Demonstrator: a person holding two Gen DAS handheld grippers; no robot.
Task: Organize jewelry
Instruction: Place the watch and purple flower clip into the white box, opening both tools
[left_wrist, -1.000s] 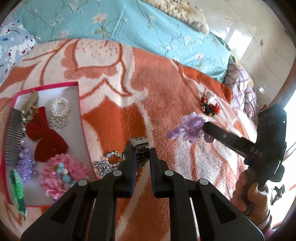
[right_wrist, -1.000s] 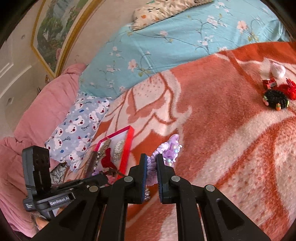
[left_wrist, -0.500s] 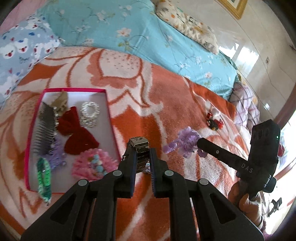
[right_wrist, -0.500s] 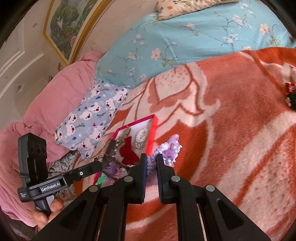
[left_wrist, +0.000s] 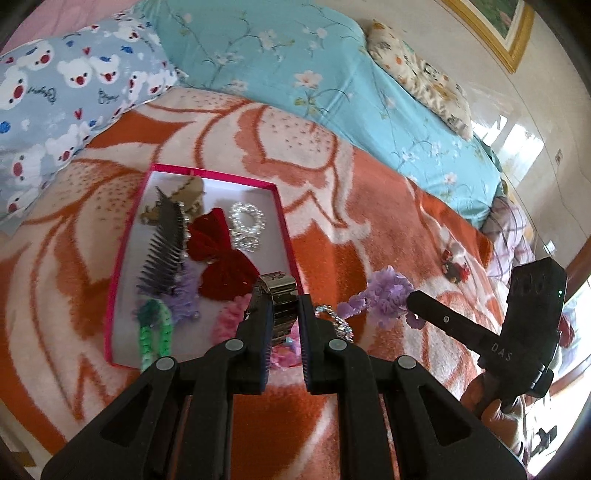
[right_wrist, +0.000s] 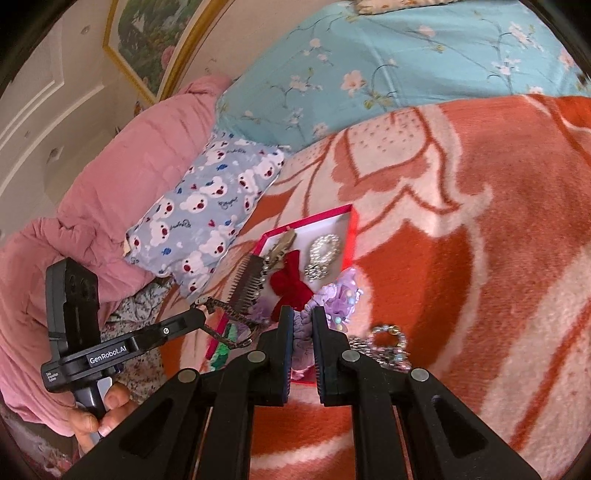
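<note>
The orange-and-white blanket has wide bare area right of the pink-rimmed jewelry tray. The left gripper is clamped on a metal watch band above the tray's right edge. The right gripper pinches a purple scrunchie – just beside that same edge. A beaded bracelet lies outside, near the corner.

Left gripper: held low, fingers nearly together, clamped on a metal watch band.
Right gripper: fingers pinched on a purple scrunchie.
Left hand: wrapped around the gripper's handle.
</note>
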